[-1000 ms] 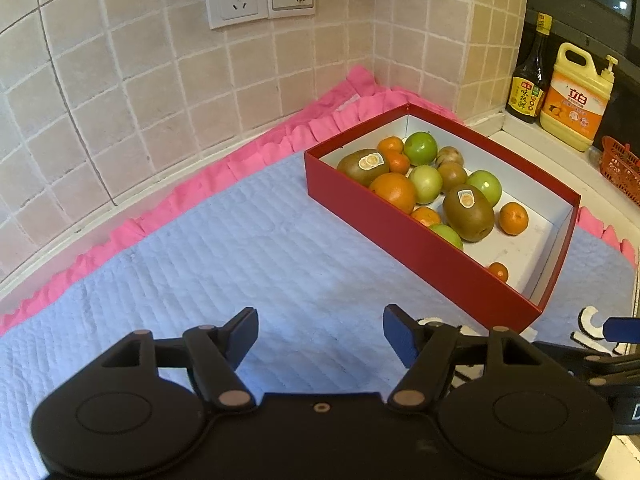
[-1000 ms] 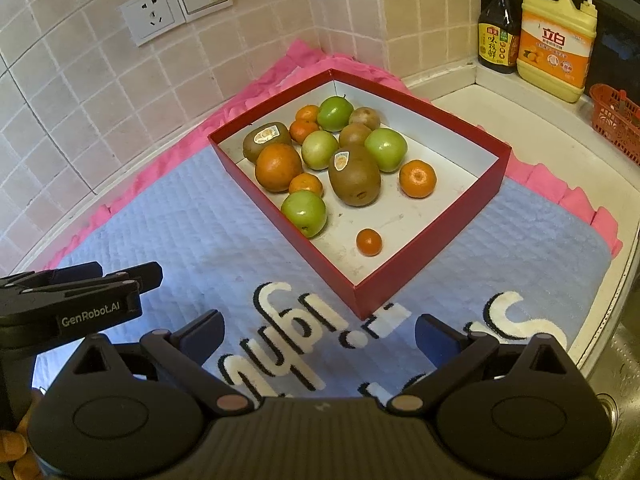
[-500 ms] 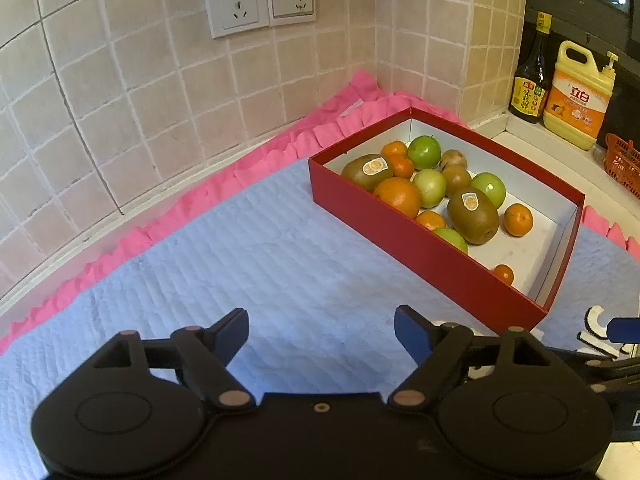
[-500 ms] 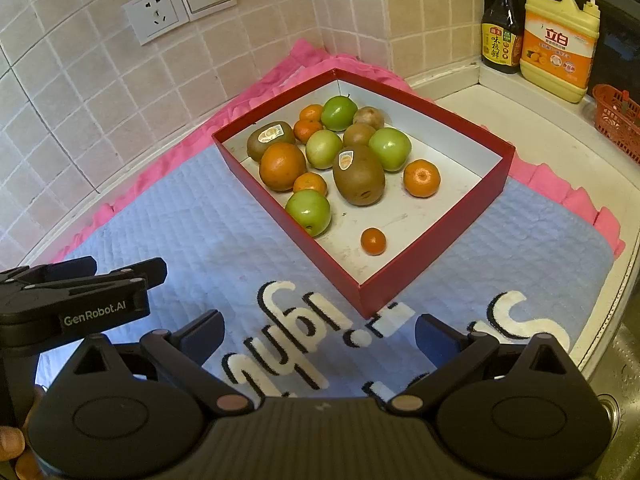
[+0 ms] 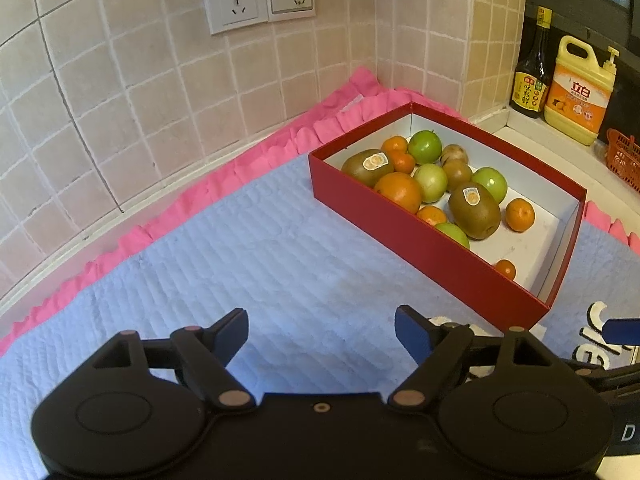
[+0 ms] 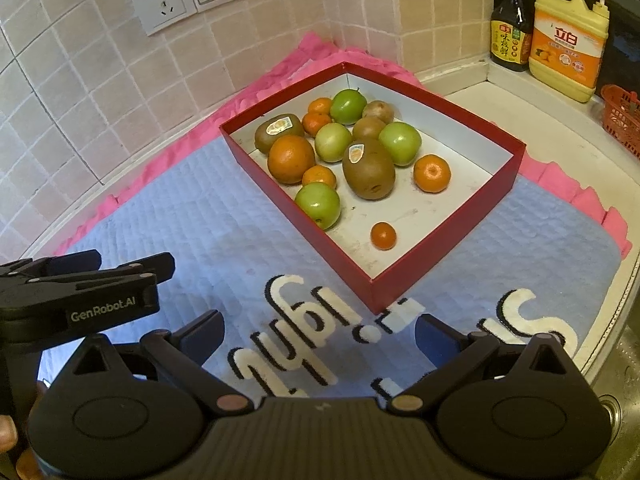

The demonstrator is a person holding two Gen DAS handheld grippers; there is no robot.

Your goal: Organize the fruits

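Note:
A red box (image 6: 404,276) with a white floor sits on the blue mat and also shows in the left wrist view (image 5: 420,236). It holds several fruits: two stickered kiwis (image 6: 368,168), green apples (image 6: 318,205), a large orange (image 6: 291,158) and small tangerines (image 6: 432,173). One tiny tangerine (image 6: 383,235) lies apart near the box's front corner. My left gripper (image 5: 320,332) is open and empty above the mat, left of the box. My right gripper (image 6: 318,336) is open and empty, in front of the box's near corner.
The blue quilted mat (image 5: 240,248) with a pink frill (image 5: 256,160) covers the counter against a tiled wall. A dark sauce bottle (image 6: 510,28), a yellow detergent jug (image 6: 568,40) and a red basket (image 6: 622,120) stand at the back right. The sink edge (image 6: 624,340) is at right.
Both grippers have drawn back slightly and risen, so the box sits a little farther off in both views. Both stay open and empty; the fruits have not moved.

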